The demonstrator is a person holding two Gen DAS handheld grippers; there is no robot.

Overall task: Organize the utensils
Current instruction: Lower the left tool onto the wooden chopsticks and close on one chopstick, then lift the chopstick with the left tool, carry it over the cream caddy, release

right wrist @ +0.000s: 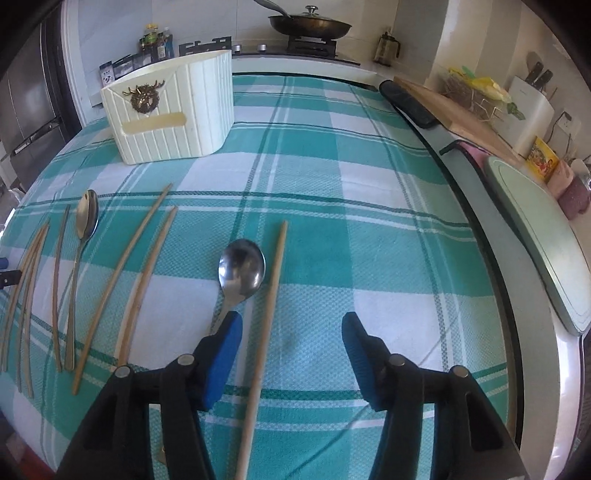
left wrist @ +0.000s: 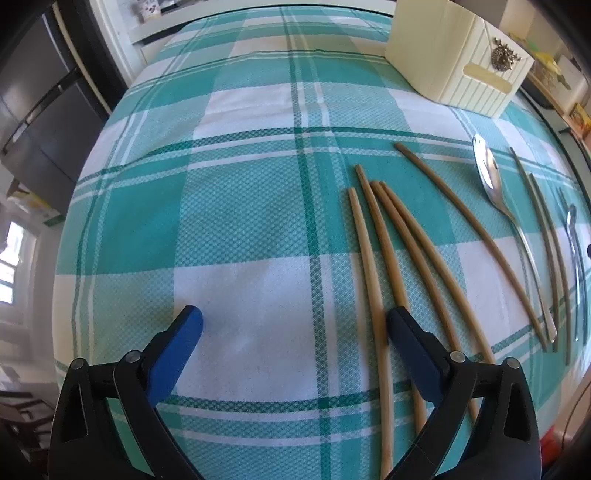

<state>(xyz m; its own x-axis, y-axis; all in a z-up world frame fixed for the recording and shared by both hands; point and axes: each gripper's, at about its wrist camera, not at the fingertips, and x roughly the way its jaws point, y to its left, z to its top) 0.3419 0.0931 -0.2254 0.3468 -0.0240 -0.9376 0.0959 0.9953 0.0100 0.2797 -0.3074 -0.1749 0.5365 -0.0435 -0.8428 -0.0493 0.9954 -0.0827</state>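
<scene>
Several wooden chopsticks point(left wrist: 373, 273) lie on the teal checked cloth point(left wrist: 240, 206), fanned out beside a steel spoon point(left wrist: 491, 181). My left gripper point(left wrist: 295, 325) is open and empty just above the cloth; one chopstick runs between its fingers close to the right finger point(left wrist: 413, 347). In the right wrist view my right gripper point(right wrist: 291, 332) is open, with one chopstick point(right wrist: 267, 314) lying between its fingers. A large spoon point(right wrist: 242, 267) lies just left of it. A cream utensil holder point(right wrist: 173, 107) stands at the back; it also shows in the left wrist view point(left wrist: 458, 55).
More chopsticks point(right wrist: 122, 280) and a slim spoon point(right wrist: 83, 236) lie to the left in the right wrist view. A sink edge with a pale green board point(right wrist: 535, 236) runs along the right. A stove with a pan point(right wrist: 310, 26) is behind the table. A dark fridge point(left wrist: 40, 99) stands at far left.
</scene>
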